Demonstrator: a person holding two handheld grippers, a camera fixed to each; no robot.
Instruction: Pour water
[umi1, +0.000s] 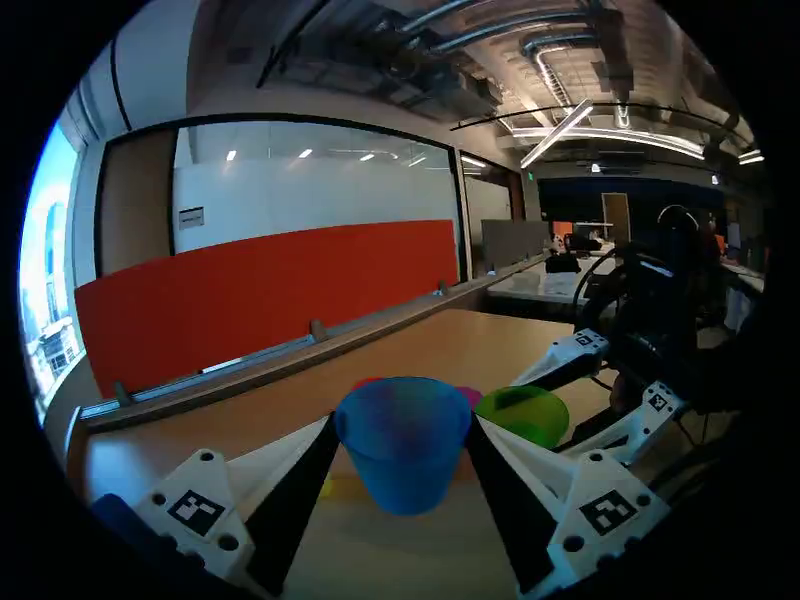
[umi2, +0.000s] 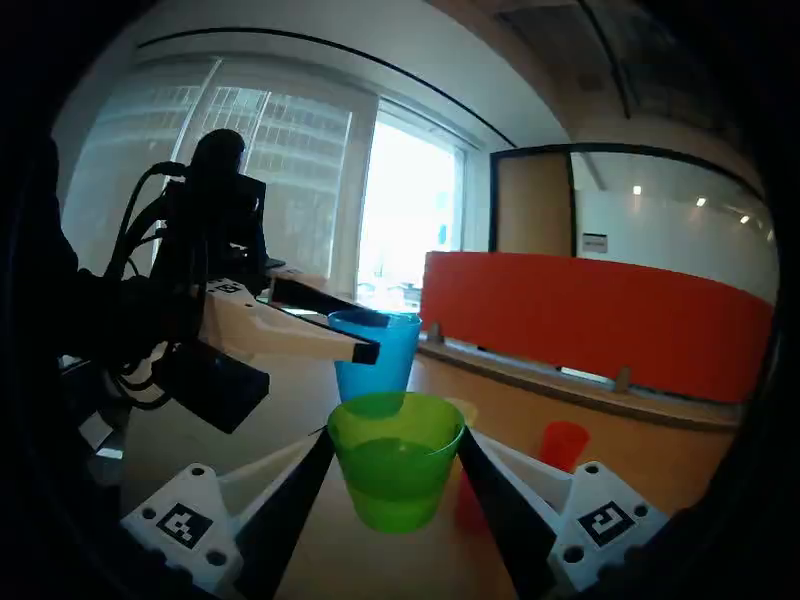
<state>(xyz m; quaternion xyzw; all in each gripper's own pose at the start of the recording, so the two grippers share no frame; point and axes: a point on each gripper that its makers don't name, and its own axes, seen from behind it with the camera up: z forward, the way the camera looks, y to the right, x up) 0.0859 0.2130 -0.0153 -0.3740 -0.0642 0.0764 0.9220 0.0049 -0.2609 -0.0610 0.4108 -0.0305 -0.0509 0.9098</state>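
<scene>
Grips blue cup (umi1: 403, 470) upright between both fingers of left gripper (umi1: 403, 430), over the tabletop (umi1: 470, 345). Grips green cup (umi2: 396, 480) the same way, clenched between both fingers of right gripper (umi2: 396, 445), near the blue one, with an orange cup (umi2: 563, 443) standing on the tabletop beyond.

We are clamping a blue cup (umi1: 403, 460) upright between the 2 fingers of our left gripper (umi1: 403, 428), both black pads pressing on its sides just under the rim. The wooden table (umi1: 440, 345) is stretching away behind it. To the right, our right gripper (umi1: 545, 412) is reaching in, its 2 white fingers flanking a green cup (umi1: 528, 415) near the blue one. Something pink (umi1: 468, 396) is peeking out between the 2 cups. An orange partition (umi1: 270, 285) is running along the table's far edge.
</scene>
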